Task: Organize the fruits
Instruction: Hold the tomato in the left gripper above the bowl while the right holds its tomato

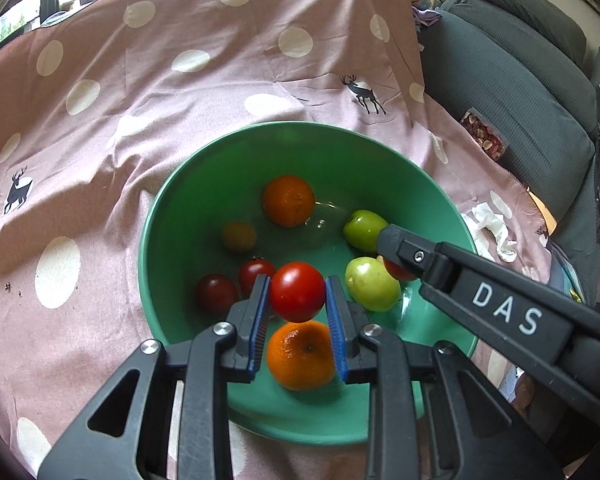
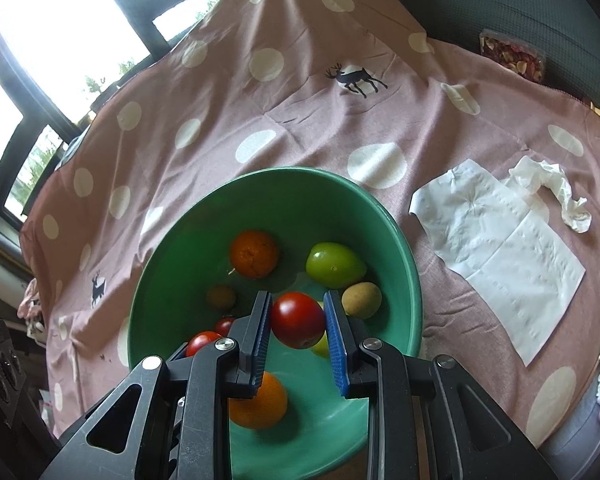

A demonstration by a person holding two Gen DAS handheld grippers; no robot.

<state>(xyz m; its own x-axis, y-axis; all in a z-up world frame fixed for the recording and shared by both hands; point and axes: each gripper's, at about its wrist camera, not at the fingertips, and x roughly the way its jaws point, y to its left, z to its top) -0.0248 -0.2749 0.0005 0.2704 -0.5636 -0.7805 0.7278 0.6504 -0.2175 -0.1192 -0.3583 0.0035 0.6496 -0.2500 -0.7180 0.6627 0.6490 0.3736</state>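
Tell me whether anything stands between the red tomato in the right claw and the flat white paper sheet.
Yes. The right claw grips the round red tomato in the green plastic bowl; its right wall and a small tan round fruit lie toward the flat white paper sheet.

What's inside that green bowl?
The green bowl holds two oranges, two green fruits, brownish fruits and red tomatoes. Grippers hide part of the floor.

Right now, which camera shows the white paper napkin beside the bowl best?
The right wrist view: the napkin lies spread flat on the cloth, right of the bowl. The left wrist view shows only crumpled white paper past the bowl's rim; the flat sheet cannot be made out.
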